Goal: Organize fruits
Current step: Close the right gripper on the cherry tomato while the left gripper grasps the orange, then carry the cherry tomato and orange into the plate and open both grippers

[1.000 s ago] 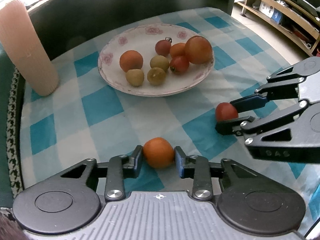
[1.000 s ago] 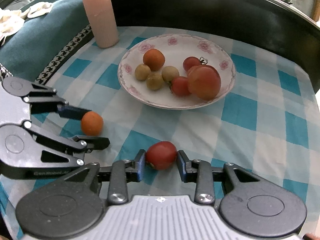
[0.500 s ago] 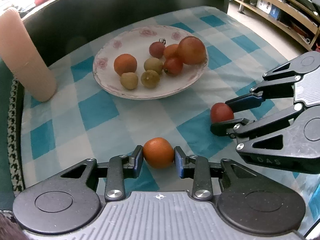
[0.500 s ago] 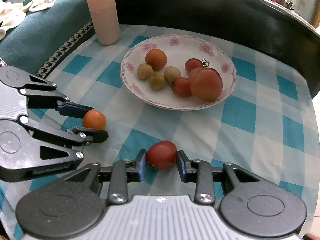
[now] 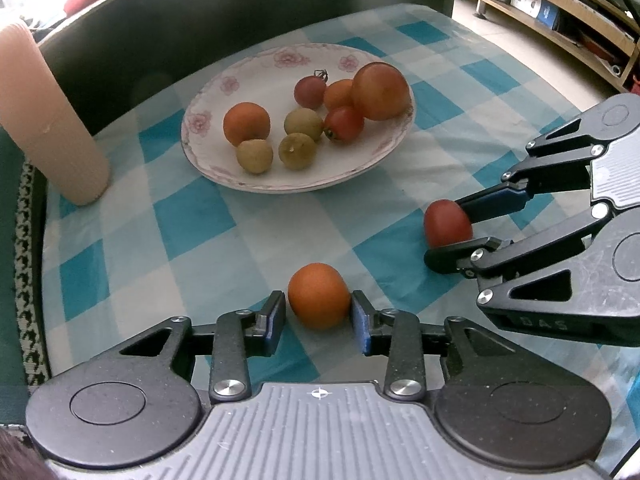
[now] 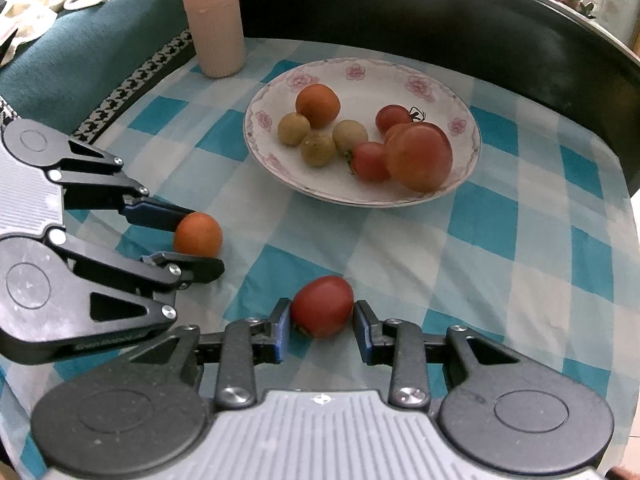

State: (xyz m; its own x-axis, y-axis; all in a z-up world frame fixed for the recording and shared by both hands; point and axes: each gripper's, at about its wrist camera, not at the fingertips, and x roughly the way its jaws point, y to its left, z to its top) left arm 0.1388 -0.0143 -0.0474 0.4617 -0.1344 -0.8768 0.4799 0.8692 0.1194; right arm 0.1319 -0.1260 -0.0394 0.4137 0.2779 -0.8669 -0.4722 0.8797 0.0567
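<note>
My left gripper (image 5: pixel 319 314) is shut on a small orange fruit (image 5: pixel 319 301), held just above the checked cloth; it also shows in the right wrist view (image 6: pixel 198 235). My right gripper (image 6: pixel 321 326) is shut on a red tomato (image 6: pixel 322 305), which also shows in the left wrist view (image 5: pixel 447 223). A white floral plate (image 5: pixel 280 60) lies ahead in the middle with several fruits: an orange one (image 5: pixel 246 123), greenish-yellow ones, small red tomatoes and a big tomato (image 5: pixel 381 90).
A tall pink ribbed cup (image 5: pixel 44 120) stands left of the plate at the cloth's edge. A dark curved chair back (image 6: pixel 440 20) rises behind the table. Wooden shelves (image 5: pixel 560 4) stand off to the right, beyond the table edge.
Both grippers have lifted and drawn back slightly with their fruits still held; the plate now sits a little farther off in both views.
</note>
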